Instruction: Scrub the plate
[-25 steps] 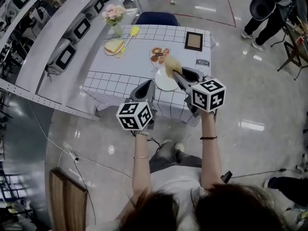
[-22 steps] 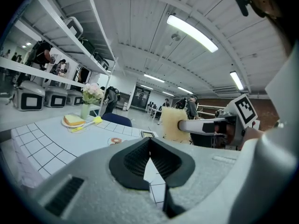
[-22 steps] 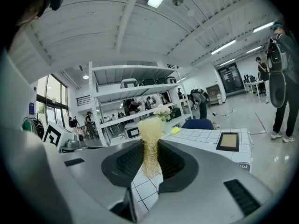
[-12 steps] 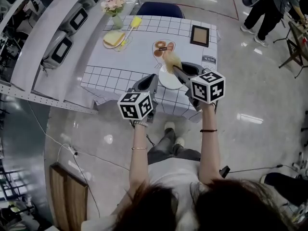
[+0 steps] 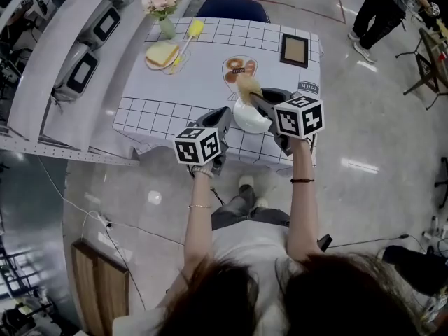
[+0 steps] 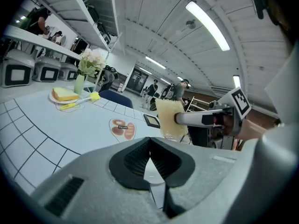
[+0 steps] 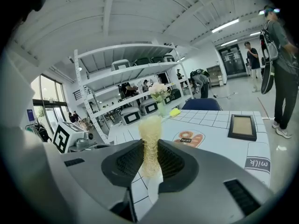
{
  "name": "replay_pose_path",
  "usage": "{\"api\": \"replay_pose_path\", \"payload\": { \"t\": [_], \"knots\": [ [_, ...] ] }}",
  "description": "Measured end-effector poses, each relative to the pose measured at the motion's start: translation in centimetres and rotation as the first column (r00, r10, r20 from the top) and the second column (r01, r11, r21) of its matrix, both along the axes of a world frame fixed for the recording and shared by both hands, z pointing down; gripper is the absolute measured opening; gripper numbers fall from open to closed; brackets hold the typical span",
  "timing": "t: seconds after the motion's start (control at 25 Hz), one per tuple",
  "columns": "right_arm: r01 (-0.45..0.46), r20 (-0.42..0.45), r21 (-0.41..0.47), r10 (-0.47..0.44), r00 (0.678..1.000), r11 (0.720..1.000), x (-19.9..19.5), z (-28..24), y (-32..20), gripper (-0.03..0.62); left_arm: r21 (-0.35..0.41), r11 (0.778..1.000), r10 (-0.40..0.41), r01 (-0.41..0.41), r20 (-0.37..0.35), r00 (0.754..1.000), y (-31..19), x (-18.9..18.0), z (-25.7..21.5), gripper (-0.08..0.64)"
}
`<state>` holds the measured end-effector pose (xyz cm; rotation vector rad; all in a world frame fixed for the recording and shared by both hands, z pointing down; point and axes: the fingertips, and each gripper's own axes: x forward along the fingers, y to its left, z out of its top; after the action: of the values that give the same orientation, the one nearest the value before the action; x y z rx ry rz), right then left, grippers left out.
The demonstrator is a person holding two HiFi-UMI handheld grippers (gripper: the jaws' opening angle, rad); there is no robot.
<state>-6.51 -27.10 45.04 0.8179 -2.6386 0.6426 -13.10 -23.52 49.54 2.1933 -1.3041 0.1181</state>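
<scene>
My left gripper (image 5: pixel 225 115) is shut on the near rim of the white plate (image 5: pixel 252 120), which is held tilted over the table's front edge. In the left gripper view the plate (image 6: pixel 152 170) shows as a thin white sliver between the closed pads. My right gripper (image 5: pixel 253 98) is shut on a yellow sponge (image 5: pixel 246 85) and holds it at the plate's far rim. The sponge (image 7: pixel 150 130) stands upright between the right jaws, with the plate (image 7: pixel 153 190) just beneath it. From the left gripper view the sponge (image 6: pixel 170 118) hangs right ahead.
The grid-patterned table (image 5: pixel 175 93) carries a plate with toast (image 5: pixel 162 53), a yellow brush (image 5: pixel 194 29), a flower vase (image 5: pixel 163 14), a picture frame (image 5: pixel 294 50) and a doughnut mat (image 5: pixel 238 67). A blue chair (image 5: pixel 231 9) stands behind. Shelves (image 5: pixel 63 54) run along the left. A person (image 5: pixel 378 5) stands far right.
The plate has come up from lying flat to a tilt in the left gripper. The right gripper and sponge have stayed at the plate's far rim.
</scene>
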Motion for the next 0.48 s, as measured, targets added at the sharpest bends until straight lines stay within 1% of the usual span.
{"api": "replay_pose_path", "payload": {
  "t": [0.2,0.48],
  "knots": [
    [0.000,-0.033,-0.079,-0.003,0.999,0.997,-0.3,2.3,-1.2,0.080,-0.050,0.998,0.034,-0.035,-0.023,0.999,-1.0,-0.2,1.8,0.011],
    [-0.018,-0.068,-0.124,0.009,0.998,0.992,-0.4,3.8,-2.1,0.080,-0.082,0.995,0.053,-0.058,-0.058,0.997,-1.9,-0.6,3.0,0.011]
  ]
}}
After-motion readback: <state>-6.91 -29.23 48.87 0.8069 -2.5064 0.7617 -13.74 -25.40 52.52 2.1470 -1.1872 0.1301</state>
